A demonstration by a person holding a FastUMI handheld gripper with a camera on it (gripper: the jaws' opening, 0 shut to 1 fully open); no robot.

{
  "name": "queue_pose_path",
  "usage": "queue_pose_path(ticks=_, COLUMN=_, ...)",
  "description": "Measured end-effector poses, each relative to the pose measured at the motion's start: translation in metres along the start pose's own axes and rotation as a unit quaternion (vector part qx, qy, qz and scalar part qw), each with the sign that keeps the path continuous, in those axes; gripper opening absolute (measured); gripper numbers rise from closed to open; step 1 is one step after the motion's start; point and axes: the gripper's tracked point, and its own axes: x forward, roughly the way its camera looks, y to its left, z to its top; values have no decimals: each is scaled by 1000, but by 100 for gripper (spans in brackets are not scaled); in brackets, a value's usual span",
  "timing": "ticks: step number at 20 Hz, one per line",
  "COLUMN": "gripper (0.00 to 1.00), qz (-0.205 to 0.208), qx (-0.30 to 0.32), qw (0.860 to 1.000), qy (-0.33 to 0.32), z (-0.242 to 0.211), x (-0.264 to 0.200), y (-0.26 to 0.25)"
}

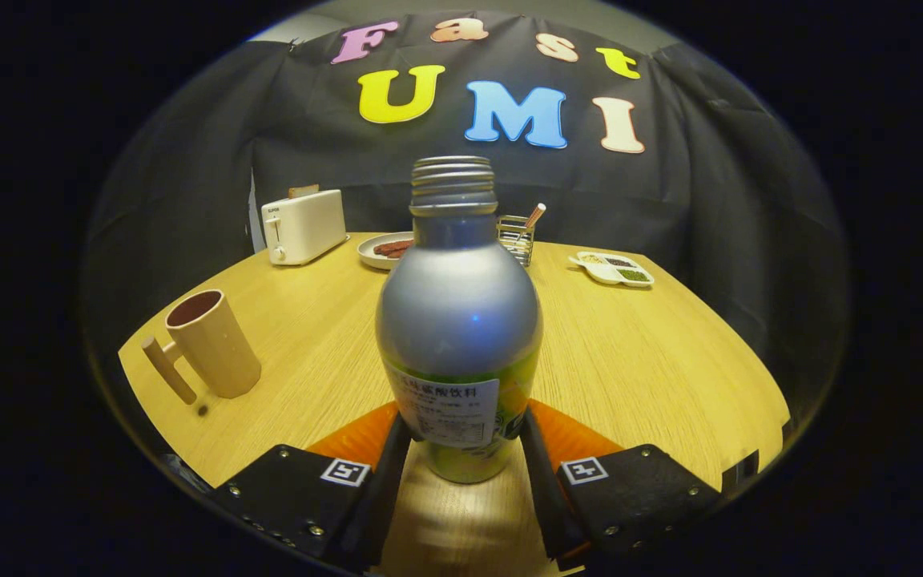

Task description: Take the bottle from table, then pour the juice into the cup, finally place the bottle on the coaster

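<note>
A silver bottle (459, 320) with a green lower band and a white label stands upright between my fingers, its threaded neck uncapped. My gripper (461, 449) is shut on the bottle's lower body, one finger pressing each side. An orange coaster (353, 439) lies on the table under and behind the bottle, showing on both sides past the fingers. I cannot tell whether the bottle's base rests on it or hangs just above. A tan cup (217, 344) with a handle stands well off to the left of the bottle, upright.
On the round wooden table (654, 361), beyond the bottle, stand a white toaster (305, 226), a plate with food (385, 248), a wire holder (516, 236) and a white divided dish (614, 269). The table's edge curves close behind the cup.
</note>
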Motion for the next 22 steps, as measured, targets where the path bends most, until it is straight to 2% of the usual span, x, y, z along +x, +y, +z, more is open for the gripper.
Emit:
queue_pose_path(ticks=10, gripper=72, qz=-9, qx=-121, qw=992, qy=17, z=34, x=4, y=17)
queue_pose_path(ticks=18, gripper=72, qz=-8, qx=-175, qw=984, qy=30, z=47, x=6, y=42)
queue_pose_path(ticks=22, gripper=72, qz=-18, qx=-216, qw=976, qy=35, z=52, x=8, y=50)
